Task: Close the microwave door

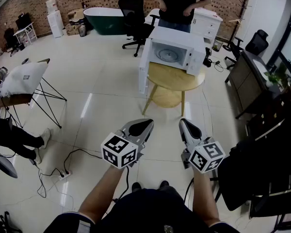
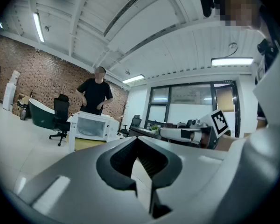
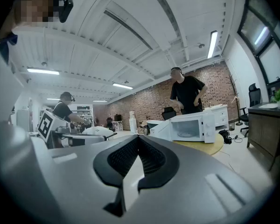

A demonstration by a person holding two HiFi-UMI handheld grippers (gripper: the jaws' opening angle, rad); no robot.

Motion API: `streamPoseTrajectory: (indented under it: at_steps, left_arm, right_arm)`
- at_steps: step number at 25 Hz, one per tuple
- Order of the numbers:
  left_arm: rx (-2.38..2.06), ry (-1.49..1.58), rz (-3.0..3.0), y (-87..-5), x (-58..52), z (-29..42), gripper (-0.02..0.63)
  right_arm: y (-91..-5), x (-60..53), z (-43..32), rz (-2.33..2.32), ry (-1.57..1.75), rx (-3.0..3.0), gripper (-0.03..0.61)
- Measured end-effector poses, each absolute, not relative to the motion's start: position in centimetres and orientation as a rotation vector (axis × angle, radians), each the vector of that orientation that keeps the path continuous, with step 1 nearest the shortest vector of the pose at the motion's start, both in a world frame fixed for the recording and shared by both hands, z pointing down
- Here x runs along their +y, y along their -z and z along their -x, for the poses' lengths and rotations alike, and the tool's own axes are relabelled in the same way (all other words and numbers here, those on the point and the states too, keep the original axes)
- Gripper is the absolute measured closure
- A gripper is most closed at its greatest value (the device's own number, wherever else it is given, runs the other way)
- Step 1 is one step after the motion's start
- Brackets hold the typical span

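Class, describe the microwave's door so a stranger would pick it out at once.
Find the round wooden table on the tiled floor; a white microwave sits on it. Its door is the thin white slab swung open on the head view's left, unlike the boxy oven body beside it.

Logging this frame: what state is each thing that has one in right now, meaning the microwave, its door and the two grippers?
Microwave door: wide open, swung out to the left side of the oven.
Microwave: upright on the round table, cavity exposed, nothing seen on the turntable.
Left gripper: shut, nothing between the jaws, well short of the microwave.
Right gripper: shut, nothing between the jaws, also well short.
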State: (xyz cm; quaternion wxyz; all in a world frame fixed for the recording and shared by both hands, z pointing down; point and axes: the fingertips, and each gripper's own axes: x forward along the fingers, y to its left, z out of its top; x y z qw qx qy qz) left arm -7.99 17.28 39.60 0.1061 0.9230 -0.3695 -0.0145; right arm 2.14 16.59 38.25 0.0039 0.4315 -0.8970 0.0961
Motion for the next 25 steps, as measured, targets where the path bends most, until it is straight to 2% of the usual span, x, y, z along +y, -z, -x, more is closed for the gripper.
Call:
streamPoseTrajectory:
  at_steps: [25]
  left_arm:
    - [-1.060,0.002,-2.720,-40.9,12.9,9.7,0.601]
  right_arm:
    - [-38.3,12.2,-1.1,-1.399,-0.253,-2.773,0.577]
